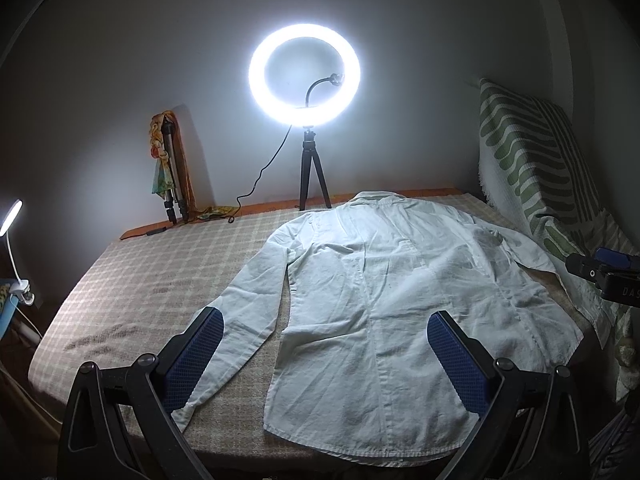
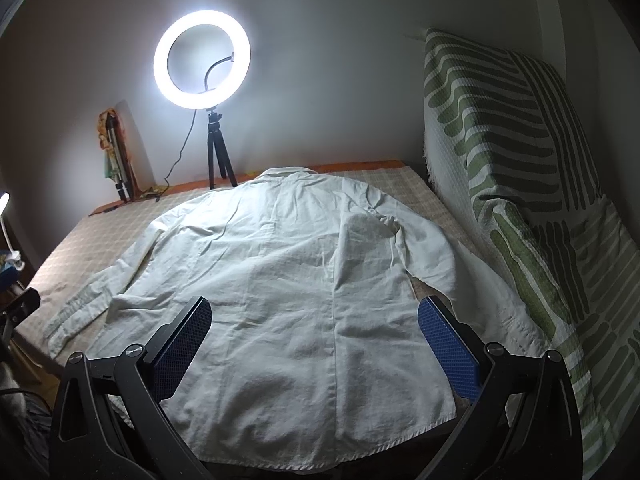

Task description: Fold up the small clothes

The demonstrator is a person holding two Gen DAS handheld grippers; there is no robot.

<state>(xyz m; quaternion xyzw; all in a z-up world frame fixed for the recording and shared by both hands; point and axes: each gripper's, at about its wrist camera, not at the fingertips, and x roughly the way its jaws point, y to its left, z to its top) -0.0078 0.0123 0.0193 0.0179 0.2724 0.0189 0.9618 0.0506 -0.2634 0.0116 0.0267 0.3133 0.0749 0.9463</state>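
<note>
White shirt point(image 2: 280, 280) flat, back up, on checked bed cover point(image 1: 140, 280); long axis runs away, collar toward ring light point(image 1: 304, 74). Left gripper point(image 1: 324, 356) and right gripper point(image 2: 314, 344) above hem, jaws spread wide, holding nothing.

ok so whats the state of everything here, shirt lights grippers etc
white shirt: spread flat on the bed, back side up, sleeves out, not yet folded
left gripper: open, empty, above the shirt's hem end
right gripper: open, empty, above the shirt's hem end
ring light: on, upright on its tripod
clip lamp: on
green patterned blanket: draped beside the bed
</note>
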